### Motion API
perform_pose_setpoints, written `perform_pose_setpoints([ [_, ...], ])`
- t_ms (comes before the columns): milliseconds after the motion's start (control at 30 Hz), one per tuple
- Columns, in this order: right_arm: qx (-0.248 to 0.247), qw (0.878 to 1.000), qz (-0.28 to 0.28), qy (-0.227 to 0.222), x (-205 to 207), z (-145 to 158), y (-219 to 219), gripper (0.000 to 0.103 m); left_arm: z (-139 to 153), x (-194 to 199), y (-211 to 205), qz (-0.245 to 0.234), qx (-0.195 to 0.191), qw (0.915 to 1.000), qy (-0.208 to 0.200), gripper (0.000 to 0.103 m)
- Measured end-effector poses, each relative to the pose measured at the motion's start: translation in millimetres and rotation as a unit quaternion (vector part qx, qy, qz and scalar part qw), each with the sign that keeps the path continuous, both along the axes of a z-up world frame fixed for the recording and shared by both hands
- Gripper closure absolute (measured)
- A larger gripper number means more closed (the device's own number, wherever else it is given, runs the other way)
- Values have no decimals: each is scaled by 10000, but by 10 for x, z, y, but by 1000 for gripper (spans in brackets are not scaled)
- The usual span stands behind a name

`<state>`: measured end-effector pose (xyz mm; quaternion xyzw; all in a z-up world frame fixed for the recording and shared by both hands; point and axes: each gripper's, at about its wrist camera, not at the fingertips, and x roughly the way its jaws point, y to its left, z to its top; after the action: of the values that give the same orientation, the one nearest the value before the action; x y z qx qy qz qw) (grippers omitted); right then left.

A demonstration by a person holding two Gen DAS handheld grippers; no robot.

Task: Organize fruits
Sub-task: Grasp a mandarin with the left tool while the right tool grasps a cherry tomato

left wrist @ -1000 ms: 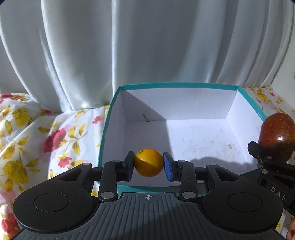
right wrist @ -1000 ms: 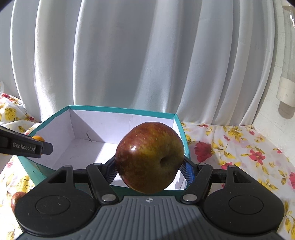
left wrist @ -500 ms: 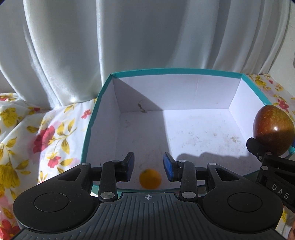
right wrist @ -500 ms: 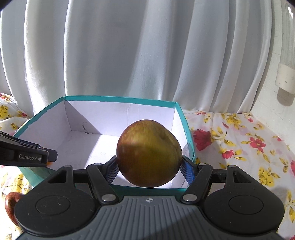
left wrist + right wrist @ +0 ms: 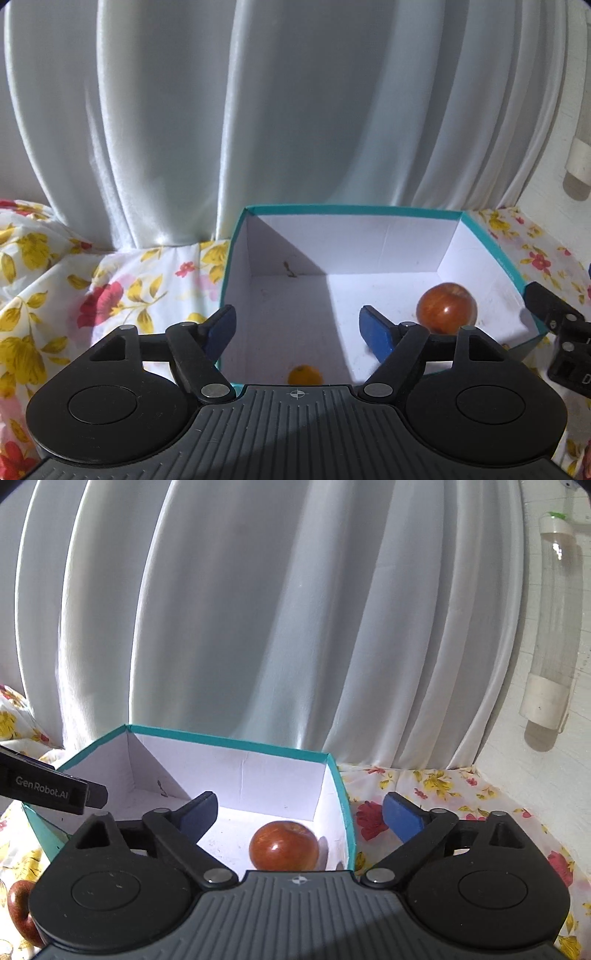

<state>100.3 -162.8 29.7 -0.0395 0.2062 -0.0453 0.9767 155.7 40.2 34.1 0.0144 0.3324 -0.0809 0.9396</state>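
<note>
White curtains (image 5: 258,129) are hanging behind a flowered cloth (image 5: 122,288) where a teal box (image 5: 354,211) is sitting. Over its near edge the left gripper (image 5: 297,326) is spreading its jaws, nothing between them; a small orange (image 5: 304,374) is lying on the box floor just below. Beside it the right gripper (image 5: 300,814) is also widening, empty, its right finger hanging outside the box wall. 1 red apple (image 5: 283,845) is resting inside near the right wall, well apart from the orange. Another reddish fruit (image 5: 18,904) is lying on the cloth outside, at the left.
</note>
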Motion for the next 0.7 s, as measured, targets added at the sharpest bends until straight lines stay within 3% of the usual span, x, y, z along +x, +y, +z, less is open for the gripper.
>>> perform_pose_setpoints([
  [267, 273, 9956, -257, -858, -770, 95, -137, 0, -38, -510, 133, 100, 296, 9993, -200, 19],
  [333, 101, 9978, -128, -640, -879, 8, -66, 0, -97, -636, 147, 112, 353, 9992, -167, 19],
  [400, -72, 9999, 32, -140, -919, -118, 22, 0, -162, -738, 169, 119, 387, 9992, -64, 19],
  [700, 265, 9960, 325, 785, -1196, -455, 138, 0, -482, -1153, 152, -38, 514, 9980, 375, 19],
])
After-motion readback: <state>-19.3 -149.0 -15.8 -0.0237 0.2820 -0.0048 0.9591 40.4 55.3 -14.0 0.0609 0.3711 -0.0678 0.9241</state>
